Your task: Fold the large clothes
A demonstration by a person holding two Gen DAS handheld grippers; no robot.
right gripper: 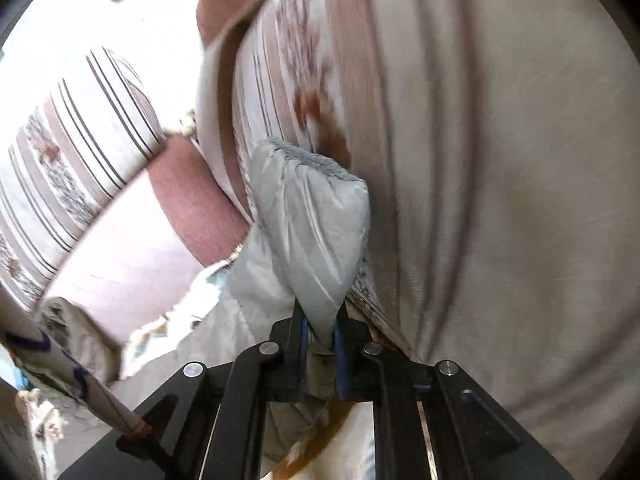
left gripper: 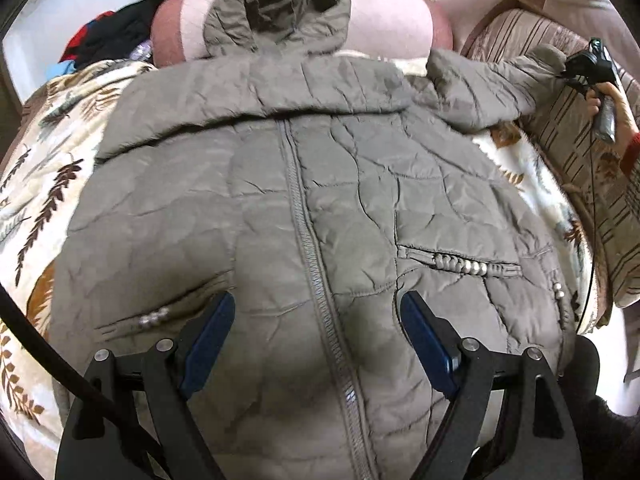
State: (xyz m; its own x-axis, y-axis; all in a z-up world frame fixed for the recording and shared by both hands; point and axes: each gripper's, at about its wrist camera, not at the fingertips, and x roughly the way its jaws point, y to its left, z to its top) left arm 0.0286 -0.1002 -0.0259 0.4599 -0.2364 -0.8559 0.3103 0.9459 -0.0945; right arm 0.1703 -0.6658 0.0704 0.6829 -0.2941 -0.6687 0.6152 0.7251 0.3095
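Covering the sofa [left gripper: 392, 16], a leaf-print blanket [left gripper: 48, 184].

Each claw was built of black linked arms joined by round silver screws; the left claw [left gripper: 318, 322] and right claw [right gripper: 320, 330] were lined with blue pads; a dark red sleeve [left gripper: 631, 152] was worn.

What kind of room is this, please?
Probably a home living room or bedroom. A padded jacket lies on a leaf-patterned blanket, with striped cushions and a pink upholstered backrest behind it, and a heap of other clothes in the corner.
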